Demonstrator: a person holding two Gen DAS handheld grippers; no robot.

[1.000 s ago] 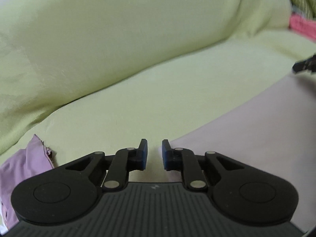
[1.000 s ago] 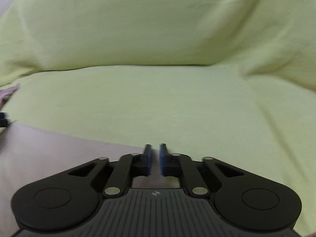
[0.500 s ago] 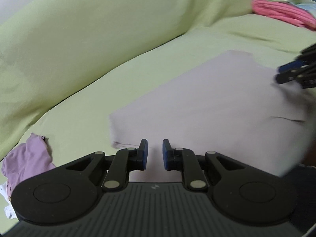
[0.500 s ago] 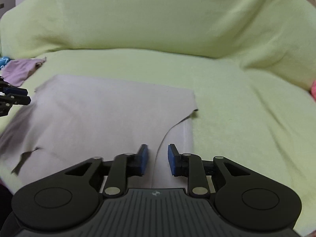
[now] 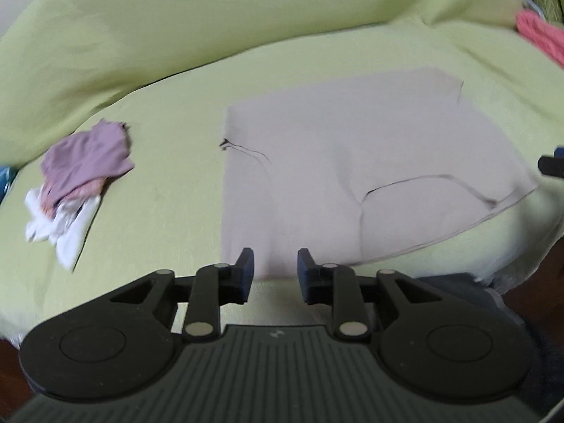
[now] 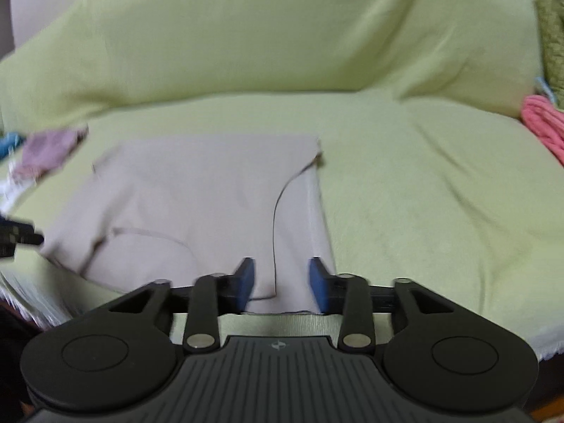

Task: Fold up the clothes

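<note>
A beige garment (image 5: 352,169) lies flat, folded over itself, on the green-covered sofa seat (image 5: 158,218). My left gripper (image 5: 275,271) hovers over the garment's near left corner with its jaws opening; nothing is pinched between the blue pads. In the right wrist view the same garment (image 6: 197,197) spreads ahead. My right gripper (image 6: 282,278) hangs above its near right edge, jaws opening wider, the cloth below them and not gripped. Each gripper's tip shows at the edge of the other's view: right gripper (image 5: 551,165), left gripper (image 6: 17,236).
A crumpled pile of purple and white clothes (image 5: 81,176) sits left of the garment on the seat. A pink knitted item (image 6: 543,127) lies at the far right by the armrest. The green backrest (image 6: 282,35) rises behind. The seat's front edge is just below both grippers.
Both grippers have drawn back from the garment toward the seat's front, and their jaws have widened. The whole garment now shows lying flat; the clothes pile has come further into view.
</note>
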